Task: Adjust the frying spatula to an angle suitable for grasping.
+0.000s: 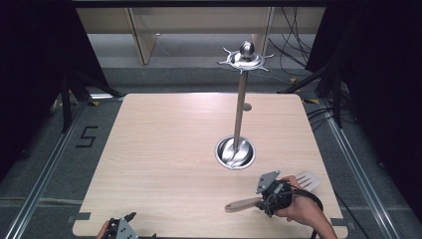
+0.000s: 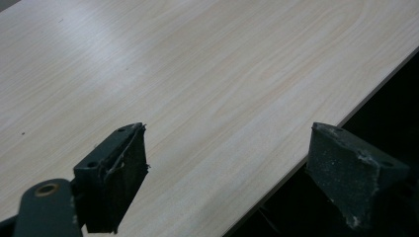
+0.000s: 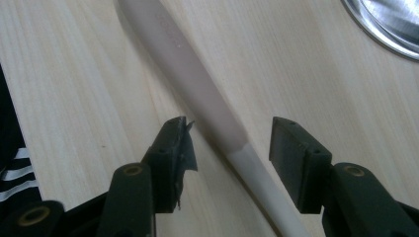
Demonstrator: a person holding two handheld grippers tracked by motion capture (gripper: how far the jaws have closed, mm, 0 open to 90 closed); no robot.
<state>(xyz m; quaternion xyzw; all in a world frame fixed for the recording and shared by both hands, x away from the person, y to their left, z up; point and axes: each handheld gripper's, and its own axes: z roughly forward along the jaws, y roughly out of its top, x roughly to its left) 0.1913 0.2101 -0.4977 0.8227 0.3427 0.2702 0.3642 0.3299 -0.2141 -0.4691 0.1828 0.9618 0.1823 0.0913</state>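
Right tongs (image 3: 230,143) gape astride the spatula handle (image 3: 197,84); left tongs (image 2: 227,173) gape over the table edge (image 2: 296,163).

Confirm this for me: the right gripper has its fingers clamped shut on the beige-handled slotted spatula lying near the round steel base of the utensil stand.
Not clamped. In the right gripper view the right gripper has its fingers open, straddling the beige-handled slotted spatula with gaps on both sides. The rest holds: the spatula lies on the table near the round steel base of the utensil stand.

Grey floor (image 1: 45,164), dark curtains (image 1: 30,59)
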